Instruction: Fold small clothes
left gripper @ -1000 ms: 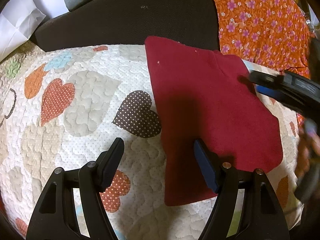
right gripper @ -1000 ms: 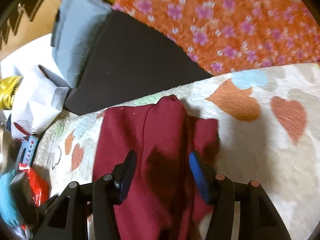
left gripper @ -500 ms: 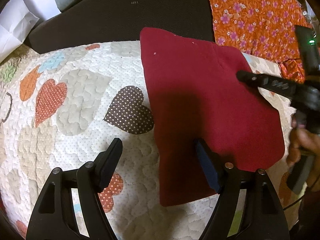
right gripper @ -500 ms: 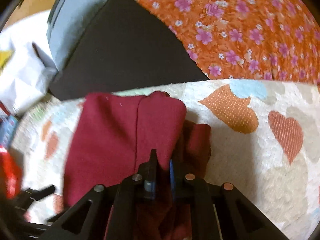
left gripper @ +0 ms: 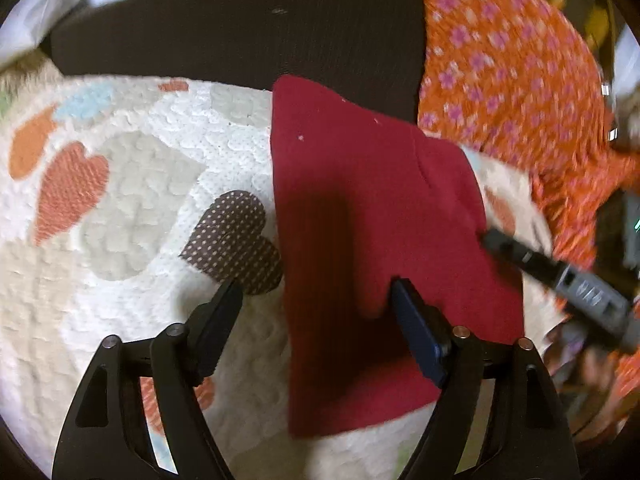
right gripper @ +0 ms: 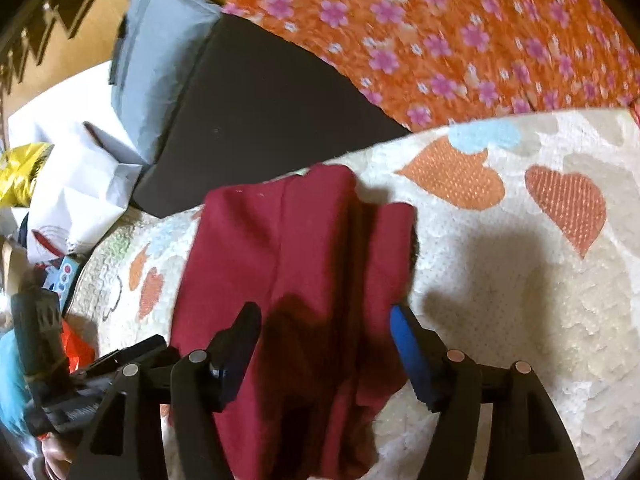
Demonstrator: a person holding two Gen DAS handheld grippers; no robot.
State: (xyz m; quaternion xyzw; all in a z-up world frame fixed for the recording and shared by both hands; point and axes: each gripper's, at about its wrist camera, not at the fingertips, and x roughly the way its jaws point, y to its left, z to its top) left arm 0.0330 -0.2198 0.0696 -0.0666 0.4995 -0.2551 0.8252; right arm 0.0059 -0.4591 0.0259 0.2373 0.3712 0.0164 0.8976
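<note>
My left gripper [left gripper: 316, 312] points steeply down at the heart-print quilt [left gripper: 132, 208], its fingers spread wide and opening, nothing pressed between them; the left finger hangs over bare quilt, the right one over the near part of the dark red garment [left gripper: 372, 216]. The garment lies flat, its far corner reaching the black mat [left gripper: 240, 28]. My right gripper [right gripper: 324, 344] tilts down over the same garment [right gripper: 288, 264], fingers opening, cloth below them but not pinched. Only the right view shows the folded layers and the loose flap at the garment's right edge, plus clutter off the quilt's left. Open quilt lies right of the garment; orange floral fabric [right gripper: 460, 32] borders the far side.
</note>
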